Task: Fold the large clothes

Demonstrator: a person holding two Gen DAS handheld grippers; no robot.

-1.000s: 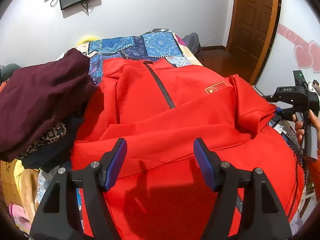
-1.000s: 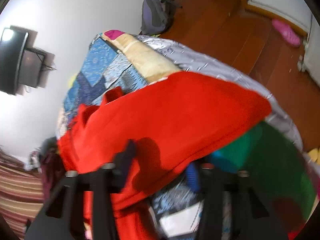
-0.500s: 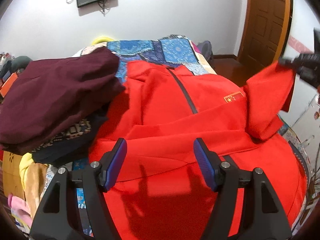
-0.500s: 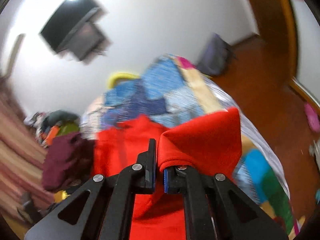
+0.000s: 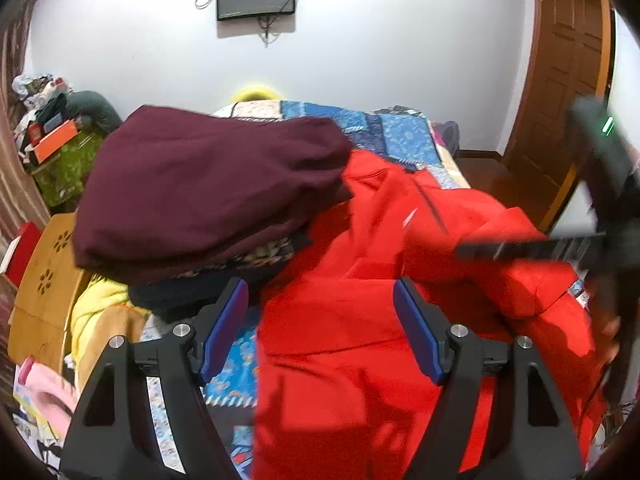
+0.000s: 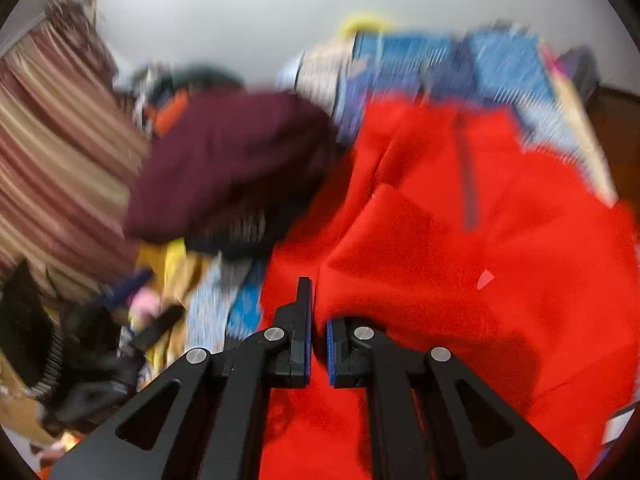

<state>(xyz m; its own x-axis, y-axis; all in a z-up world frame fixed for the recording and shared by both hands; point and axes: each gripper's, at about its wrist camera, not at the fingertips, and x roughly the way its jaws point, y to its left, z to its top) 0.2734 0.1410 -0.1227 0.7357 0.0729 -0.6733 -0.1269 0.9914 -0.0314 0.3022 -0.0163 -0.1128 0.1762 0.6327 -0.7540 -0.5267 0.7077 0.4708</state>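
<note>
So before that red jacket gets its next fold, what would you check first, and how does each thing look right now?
1. Right hand-held gripper shut on red jacket fabric: ok.
2. Left hand-held gripper open and holding nothing: ok.
3. Sleeve lying flat across the jacket front: cannot tell, the pictures are blurred.
4. Maroon garment pile kept off the jacket: not ok, it overlaps the jacket's edge.
5. Zipper straight down the middle: ok.
</note>
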